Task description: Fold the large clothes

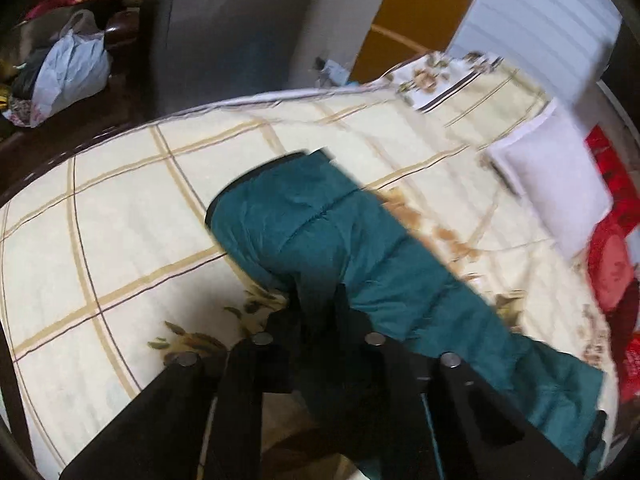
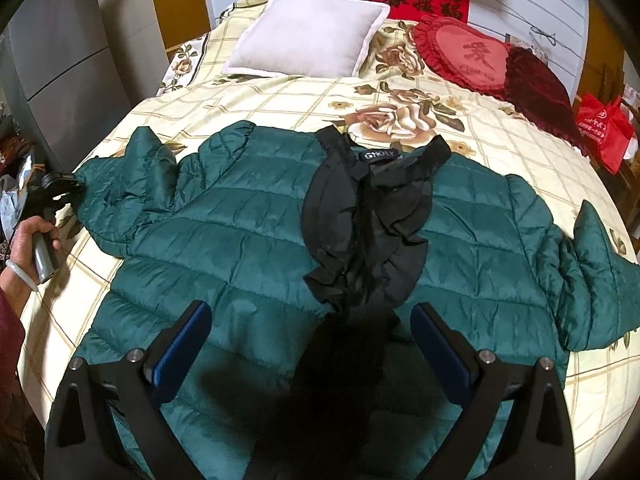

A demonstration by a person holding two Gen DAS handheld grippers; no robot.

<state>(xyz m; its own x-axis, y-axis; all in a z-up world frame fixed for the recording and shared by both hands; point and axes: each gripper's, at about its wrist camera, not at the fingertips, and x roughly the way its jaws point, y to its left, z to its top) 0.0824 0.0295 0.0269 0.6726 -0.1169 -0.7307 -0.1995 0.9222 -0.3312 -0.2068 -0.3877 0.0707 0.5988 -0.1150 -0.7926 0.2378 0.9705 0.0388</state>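
Observation:
A dark green quilted jacket (image 2: pixel 248 232) lies spread flat on the bed, its black ruffled collar (image 2: pixel 368 220) in the middle and a sleeve stretched to each side. In the left wrist view my left gripper (image 1: pixel 320 304) is shut on the left sleeve (image 1: pixel 304 224), which runs away from the fingers to its cuff. The right wrist view shows that same gripper (image 2: pixel 74 192) at the sleeve's end, held by a hand (image 2: pixel 30 240). My right gripper (image 2: pixel 316 336) hovers open over the jacket's lower middle, its blue pads (image 2: pixel 184 344) wide apart with nothing between them.
The bed carries a cream checked floral cover (image 2: pixel 280 96). A white pillow (image 2: pixel 308 32) and two red cushions (image 2: pixel 476 56) lie at the head. A red bag (image 2: pixel 604 128) sits at the right, a grey cabinet (image 2: pixel 64 60) and a white plastic bag (image 1: pixel 72 68) at the left.

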